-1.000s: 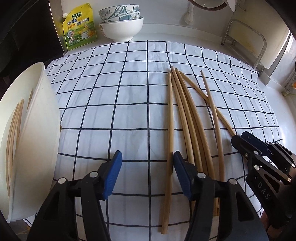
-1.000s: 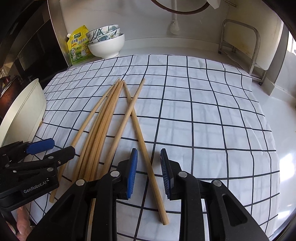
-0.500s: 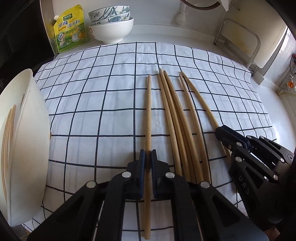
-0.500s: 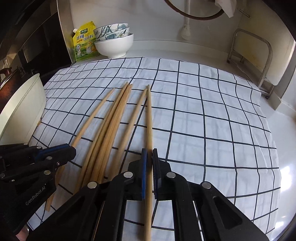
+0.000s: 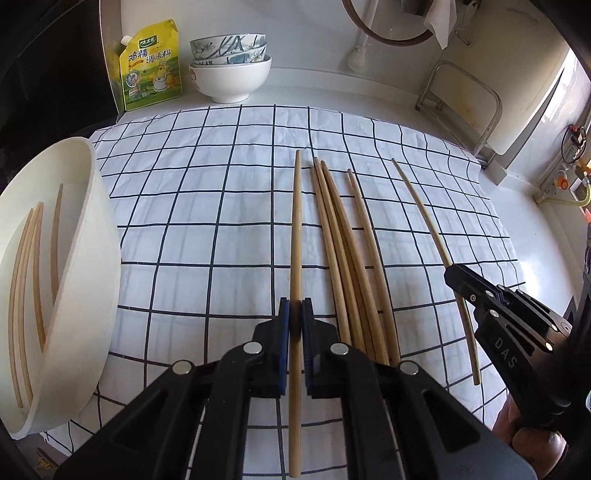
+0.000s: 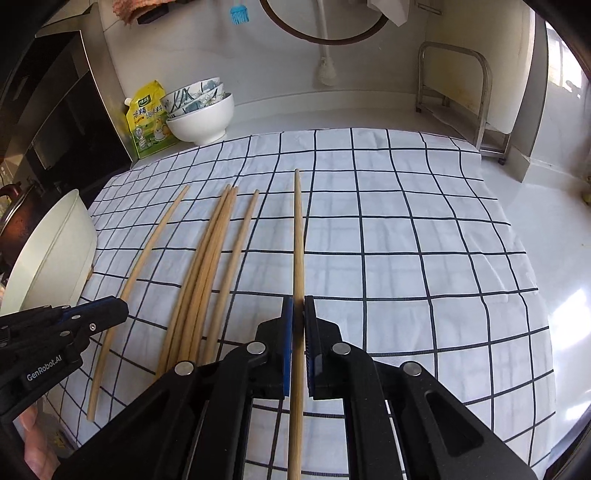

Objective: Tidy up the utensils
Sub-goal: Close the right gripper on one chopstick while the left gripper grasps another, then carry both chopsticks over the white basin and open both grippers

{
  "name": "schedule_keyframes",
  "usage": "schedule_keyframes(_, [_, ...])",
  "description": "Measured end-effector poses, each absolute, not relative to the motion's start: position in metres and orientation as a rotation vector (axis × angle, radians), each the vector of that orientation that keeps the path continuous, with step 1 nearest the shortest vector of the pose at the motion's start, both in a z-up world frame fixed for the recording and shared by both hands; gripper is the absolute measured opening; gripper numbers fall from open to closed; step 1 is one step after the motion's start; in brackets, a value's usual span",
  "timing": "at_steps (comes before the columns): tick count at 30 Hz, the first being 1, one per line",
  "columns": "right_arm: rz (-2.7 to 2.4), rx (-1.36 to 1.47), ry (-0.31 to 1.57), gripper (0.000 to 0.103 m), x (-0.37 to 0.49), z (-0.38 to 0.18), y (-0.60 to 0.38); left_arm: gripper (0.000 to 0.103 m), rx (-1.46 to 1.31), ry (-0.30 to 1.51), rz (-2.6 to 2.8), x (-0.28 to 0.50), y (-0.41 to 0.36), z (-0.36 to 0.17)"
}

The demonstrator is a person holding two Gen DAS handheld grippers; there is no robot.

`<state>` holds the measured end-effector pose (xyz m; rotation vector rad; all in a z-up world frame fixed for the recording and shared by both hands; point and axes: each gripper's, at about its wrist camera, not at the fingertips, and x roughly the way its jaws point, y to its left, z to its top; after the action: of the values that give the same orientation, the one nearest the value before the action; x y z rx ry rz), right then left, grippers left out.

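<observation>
Chopsticks lie across the checked cloth [image 5: 207, 221], and I have one pinched in each gripper. In the left wrist view my left gripper [image 5: 295, 325] is clamped on a single chopstick [image 5: 296, 236]; the blue pads [image 5: 283, 325] press it from both sides, and it runs straight away from me along the fingers. Just to its right a loose bundle of chopsticks [image 5: 345, 266] rests on the cloth. Further right, well apart from the bundle, a second stick [image 5: 424, 206] curves out of the tip of the right gripper [image 5: 452, 275], seen here from the side.

The right wrist view gives me what the left cannot: the right gripper [image 6: 298, 325] head-on, its jaws closed tight on that chopstick [image 6: 298, 236]. From here the same bundle [image 6: 207, 266] sits to the left, and beyond it the stick [image 6: 147, 258] held by the left gripper [image 6: 123, 308], which enters from the left edge.

Only the left wrist view looks into the white tub [image 5: 92, 258] at the cloth's left edge, where several chopsticks in the tub [image 5: 35, 280] lean against the inner wall. The right wrist view shows just its outer wall [image 6: 55, 258]. Both views take in the stacked bowls [image 5: 231, 70] and the yellow seasoning pouch [image 5: 151, 72] at the back of the counter. A blue brush [image 6: 236, 14] hanging on the wall appears in the right wrist view alone.
</observation>
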<state>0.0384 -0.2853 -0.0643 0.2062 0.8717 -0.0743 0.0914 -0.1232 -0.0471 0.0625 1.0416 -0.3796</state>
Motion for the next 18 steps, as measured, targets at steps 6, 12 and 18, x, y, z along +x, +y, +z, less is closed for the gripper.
schedule_keyframes(6, [-0.036,0.208,0.815,0.006,0.03,-0.035,-0.269,0.007,0.042,1.0,-0.385,0.081,-0.107,-0.023])
schedule_keyframes(12, [0.029,0.194,0.751,0.006,0.032,-0.004,-0.235,0.007,0.017,0.918,-0.361,0.072,-0.077,0.012])
schedule_keyframes(18, [0.133,0.174,0.702,0.006,0.046,0.02,-0.186,0.007,-0.02,0.837,-0.304,0.069,-0.026,0.039])
